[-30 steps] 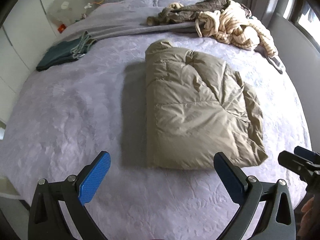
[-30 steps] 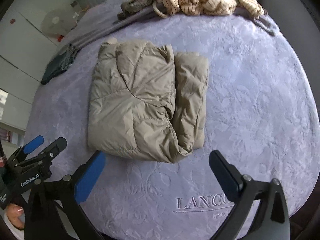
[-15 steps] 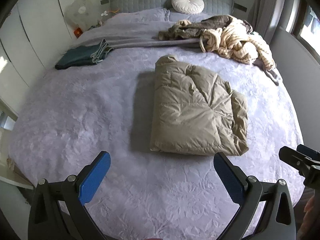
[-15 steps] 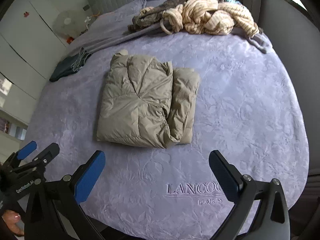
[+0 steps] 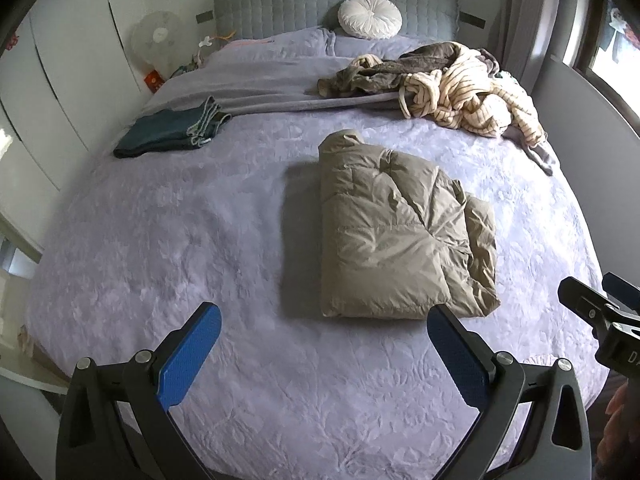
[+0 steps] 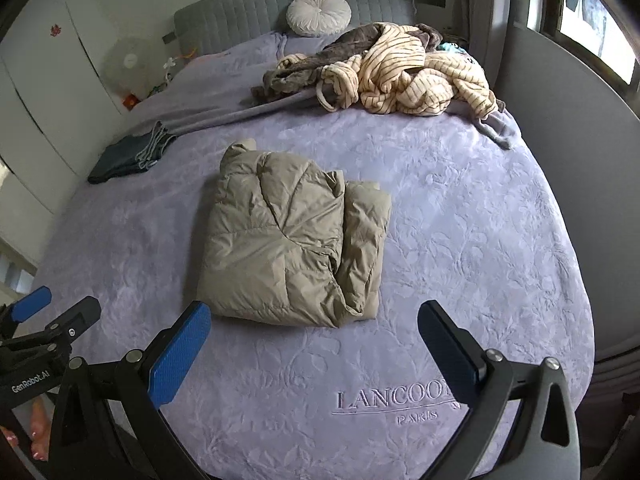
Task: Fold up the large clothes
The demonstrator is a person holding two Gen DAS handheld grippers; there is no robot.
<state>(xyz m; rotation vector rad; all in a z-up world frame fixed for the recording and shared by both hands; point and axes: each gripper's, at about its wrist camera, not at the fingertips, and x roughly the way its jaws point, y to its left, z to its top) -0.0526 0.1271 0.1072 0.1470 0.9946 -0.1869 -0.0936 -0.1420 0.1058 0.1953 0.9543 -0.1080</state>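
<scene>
A folded khaki puffer jacket (image 5: 404, 236) (image 6: 292, 240) lies in the middle of the lavender bedspread (image 5: 180, 240) (image 6: 460, 240). My left gripper (image 5: 322, 320) is open and held back from the jacket's near edge, above the bed's foot. My right gripper (image 6: 316, 324) is open too, also short of the jacket, with nothing between its fingers. The right gripper's tips (image 5: 592, 300) show at the right edge of the left wrist view. The left gripper (image 6: 44, 316) shows at the left edge of the right wrist view.
A heap of striped cream and brown-grey clothes (image 5: 448, 84) (image 6: 392, 72) lies at the back right of the bed. Folded dark teal clothing (image 5: 172, 128) (image 6: 132, 152) rests at the left. A round white cushion (image 5: 370, 16) leans on the grey headboard. White wardrobes and a fan (image 5: 156, 40) stand left.
Both grippers have pulled back and up from the jacket, which now looks smaller and farther away. More of the bed and room is in view. The jacket has not moved.
</scene>
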